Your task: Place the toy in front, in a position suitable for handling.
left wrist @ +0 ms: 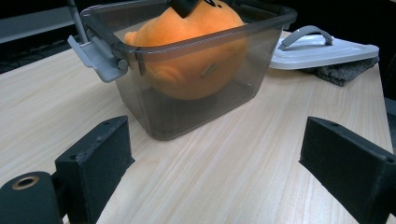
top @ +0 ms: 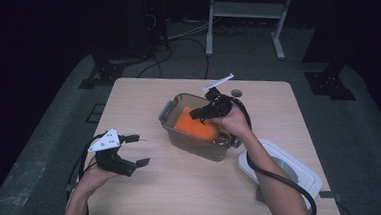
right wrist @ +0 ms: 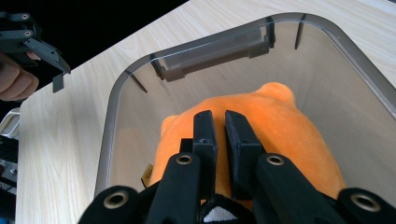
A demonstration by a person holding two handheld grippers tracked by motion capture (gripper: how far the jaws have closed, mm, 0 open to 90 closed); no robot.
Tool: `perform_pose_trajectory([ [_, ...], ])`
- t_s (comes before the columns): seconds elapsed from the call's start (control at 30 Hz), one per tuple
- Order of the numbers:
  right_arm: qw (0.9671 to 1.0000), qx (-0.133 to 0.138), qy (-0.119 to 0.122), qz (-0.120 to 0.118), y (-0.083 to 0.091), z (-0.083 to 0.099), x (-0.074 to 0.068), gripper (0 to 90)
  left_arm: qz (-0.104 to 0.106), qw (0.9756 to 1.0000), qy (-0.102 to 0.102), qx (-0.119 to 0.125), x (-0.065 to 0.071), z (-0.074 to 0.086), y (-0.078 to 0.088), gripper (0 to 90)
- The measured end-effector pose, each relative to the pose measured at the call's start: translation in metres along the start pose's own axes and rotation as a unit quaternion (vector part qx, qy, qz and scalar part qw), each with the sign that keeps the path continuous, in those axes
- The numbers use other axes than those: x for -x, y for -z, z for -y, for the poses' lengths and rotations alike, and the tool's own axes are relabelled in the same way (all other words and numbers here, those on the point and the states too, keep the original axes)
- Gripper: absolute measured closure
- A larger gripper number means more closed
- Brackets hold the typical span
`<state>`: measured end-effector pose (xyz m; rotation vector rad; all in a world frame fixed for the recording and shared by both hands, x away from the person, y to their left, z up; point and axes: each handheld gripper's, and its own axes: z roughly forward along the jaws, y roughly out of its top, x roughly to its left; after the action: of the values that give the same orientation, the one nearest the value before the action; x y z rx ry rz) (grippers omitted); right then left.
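Left gripper (top: 135, 149): jaws spread wide, grasping nothing, resting low at the table (top: 184, 182) edge, well apart from the bin. Clear plastic bin (top: 170, 117): mid-table, holding the orange plush toy (top: 195, 125). Right gripper (top: 198, 113): the nearer one, reaching down into the bin, jaws clenched on the toy's top. White lid (top: 302, 177): right of the bin.

Table (top: 144, 92): pale wood-grain top, middle of the high view.
Floor (top: 372, 133): grey carpet on all sides of the table.
Metal frame (top: 247, 11): light grey legs and shelf, at 12 o'clock beyond the table.
Cables (top: 193, 35): dark, across the floor at 11 o'clock.
Surroundings: black, unlit.
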<state>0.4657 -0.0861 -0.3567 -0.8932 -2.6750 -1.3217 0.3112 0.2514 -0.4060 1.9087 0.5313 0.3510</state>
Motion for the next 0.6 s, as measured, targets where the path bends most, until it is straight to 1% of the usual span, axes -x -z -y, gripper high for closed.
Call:
perform_pose_trajectory([
  [0.43,0.9999,-0.014,-0.002,-0.001,-0.0030,0.0017,-0.0002,81.9,-0.002,1.0000,0.000,0.002,-0.0003,-0.0002,0.0012,8.3],
  [0.6,0.9998,-0.019,-0.003,-0.001,-0.0043,0.0014,-0.0007,84.3,-0.003,1.0000,-0.001,0.002,-0.0004,-0.0004,0.0018,8.3],
])
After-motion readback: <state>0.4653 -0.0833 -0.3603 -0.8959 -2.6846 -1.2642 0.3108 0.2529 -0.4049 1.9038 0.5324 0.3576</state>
